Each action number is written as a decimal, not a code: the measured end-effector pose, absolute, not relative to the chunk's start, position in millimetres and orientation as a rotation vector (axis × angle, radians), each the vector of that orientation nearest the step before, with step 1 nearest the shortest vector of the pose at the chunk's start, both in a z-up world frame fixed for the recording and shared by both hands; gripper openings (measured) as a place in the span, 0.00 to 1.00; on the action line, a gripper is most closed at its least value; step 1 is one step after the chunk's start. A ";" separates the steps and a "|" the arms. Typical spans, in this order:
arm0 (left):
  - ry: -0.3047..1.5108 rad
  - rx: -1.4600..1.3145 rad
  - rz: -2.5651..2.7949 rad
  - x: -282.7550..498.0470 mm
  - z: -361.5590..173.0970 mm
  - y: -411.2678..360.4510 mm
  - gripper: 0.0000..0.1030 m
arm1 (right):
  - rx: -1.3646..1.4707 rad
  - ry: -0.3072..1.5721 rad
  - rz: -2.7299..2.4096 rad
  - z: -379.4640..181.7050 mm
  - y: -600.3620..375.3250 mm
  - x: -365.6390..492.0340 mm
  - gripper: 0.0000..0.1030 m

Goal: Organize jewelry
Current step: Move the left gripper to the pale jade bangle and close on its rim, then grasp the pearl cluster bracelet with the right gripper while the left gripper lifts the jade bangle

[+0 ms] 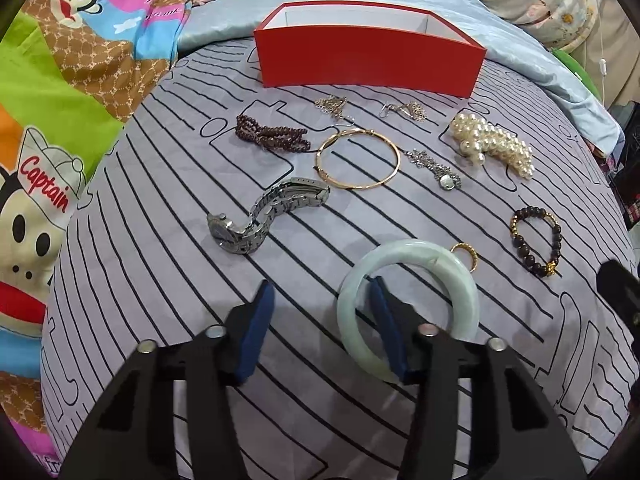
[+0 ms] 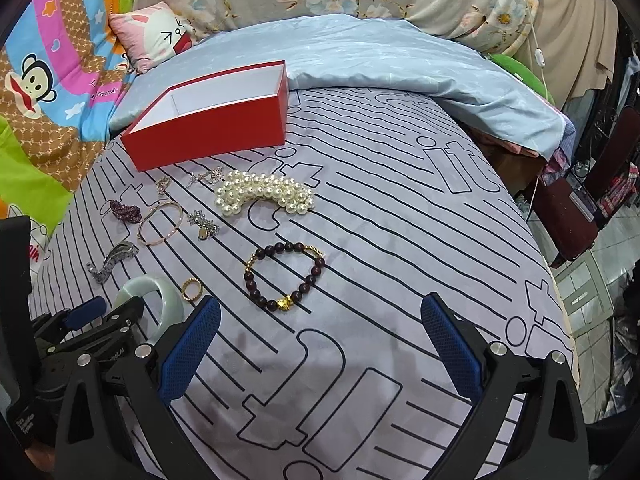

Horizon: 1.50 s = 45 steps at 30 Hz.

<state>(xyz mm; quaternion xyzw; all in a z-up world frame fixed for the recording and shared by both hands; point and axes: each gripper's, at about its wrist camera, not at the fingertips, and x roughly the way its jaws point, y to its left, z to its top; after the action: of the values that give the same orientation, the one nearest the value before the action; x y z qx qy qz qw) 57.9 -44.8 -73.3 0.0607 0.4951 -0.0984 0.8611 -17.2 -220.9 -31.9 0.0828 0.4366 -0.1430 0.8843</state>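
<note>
a: starting at the left, what's on the striped sheet (image 1: 160, 208)?

b: a steel watch (image 1: 264, 216) lies on its side, with a dark purple bead strand (image 1: 272, 135) beyond it. the thin gold bangle (image 1: 359, 159) sits just right of both.

a: and the left gripper (image 1: 320, 304)?

b: its fingers are spread apart. the right blue pad (image 1: 386, 332) pokes inside the pale jade bangle (image 1: 408, 304), whose near rim lies between the two pads. whether the pad touches the jade, i can't quite tell.

a: further right?

b: a small gold ring (image 1: 466, 254) just beside the jade bangle, then the dark bead bracelet (image 2: 286, 274) with gold accents. the pearl heap (image 2: 264, 197) is beyond it, near the open red box (image 2: 208, 136).

a: the right gripper (image 2: 320, 328)?

b: released, pads wide, hovering over bare sheet near the bead bracelet, holding nothing.
</note>
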 end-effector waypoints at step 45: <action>1.049 0.062 -0.283 65.9 -54.7 -41.3 0.11 | -0.043 1.022 0.101 -75.9 -241.1 115.4 0.46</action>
<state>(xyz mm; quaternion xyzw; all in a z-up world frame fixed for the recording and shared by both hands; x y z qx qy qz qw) 65.9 -41.3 -54.7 0.0296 0.4988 -0.1347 0.8557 115.4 -241.1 -75.9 -0.0204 0.4889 0.0485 0.8708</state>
